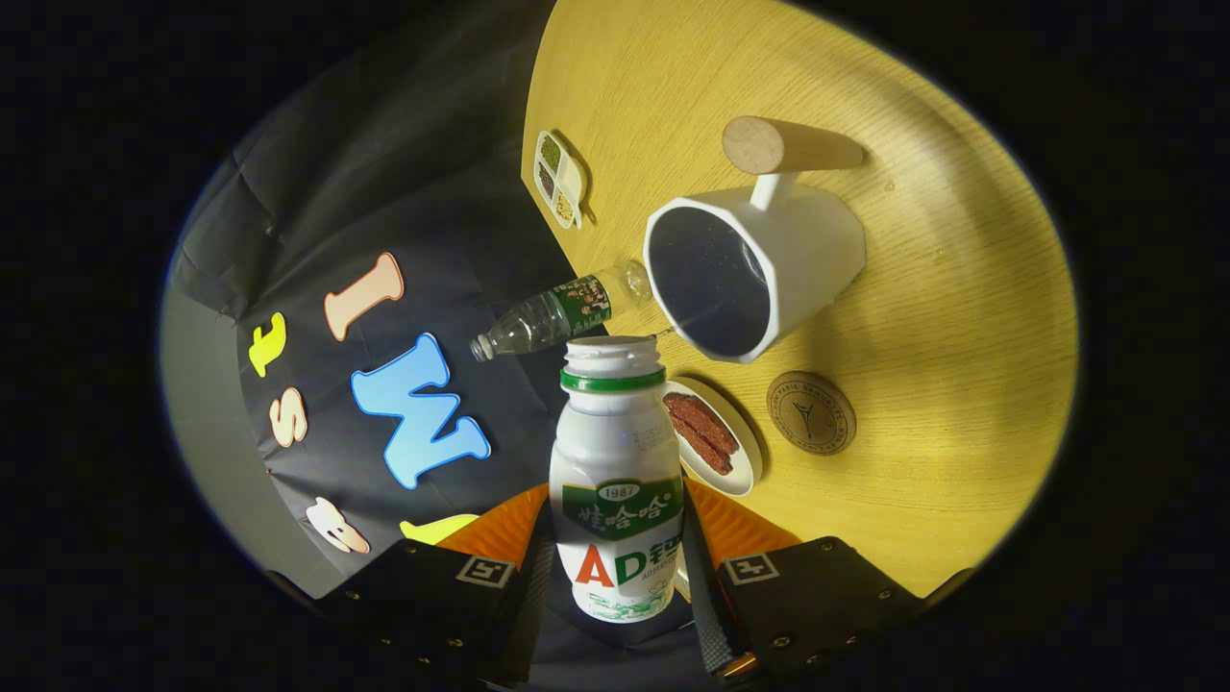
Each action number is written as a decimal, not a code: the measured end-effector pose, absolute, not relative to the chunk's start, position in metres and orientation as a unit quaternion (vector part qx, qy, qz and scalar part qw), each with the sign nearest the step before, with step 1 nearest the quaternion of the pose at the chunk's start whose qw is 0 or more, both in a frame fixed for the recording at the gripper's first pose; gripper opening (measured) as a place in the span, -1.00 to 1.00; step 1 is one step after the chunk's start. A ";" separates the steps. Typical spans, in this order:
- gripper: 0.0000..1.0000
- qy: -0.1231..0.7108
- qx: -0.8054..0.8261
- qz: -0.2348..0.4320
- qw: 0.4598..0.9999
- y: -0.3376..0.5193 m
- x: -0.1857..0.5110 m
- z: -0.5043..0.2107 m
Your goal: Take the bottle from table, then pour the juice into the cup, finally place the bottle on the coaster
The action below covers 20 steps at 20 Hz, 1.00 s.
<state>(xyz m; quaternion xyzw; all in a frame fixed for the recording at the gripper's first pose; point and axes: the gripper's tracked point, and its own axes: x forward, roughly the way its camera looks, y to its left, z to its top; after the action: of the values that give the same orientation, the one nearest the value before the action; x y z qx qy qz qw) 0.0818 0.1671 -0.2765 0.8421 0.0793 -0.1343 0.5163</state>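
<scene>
Claw (615, 577) is seen closed on a white plastic juice bottle (617, 481) with green neck band, its open mouth beside the white faceted cup (759, 274) ahead.

In my gripper (615, 567), closed on both sides of it, sits a white bottle (617, 481) with a green band at the neck and a green, orange and white label. The table (922, 317) is yellow wood with fine grain lines. The cup (759, 269) is white outside and dark inside, its handle pale wood. The coaster (811, 412) is brown with a dark stamped emblem. A white plate (721, 442) carries reddish-brown strips. The clear water bottle (557, 312) wears a dark green label. A small white tray (560, 180) holds green, dark and tan fillings.
</scene>
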 end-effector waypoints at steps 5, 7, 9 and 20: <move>0.28 0.082 0.837 -0.129 0.525 0.169 0.082 -0.272; 0.28 0.080 0.838 -0.132 0.524 0.167 0.085 -0.270; 0.29 0.078 0.837 -0.134 0.524 0.165 0.084 -0.271; 0.28 0.074 0.836 -0.138 0.526 0.161 0.079 -0.269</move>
<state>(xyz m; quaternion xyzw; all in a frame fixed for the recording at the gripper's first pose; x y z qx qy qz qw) 0.0787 0.1610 -0.2688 0.8359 0.0740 -0.1379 0.5262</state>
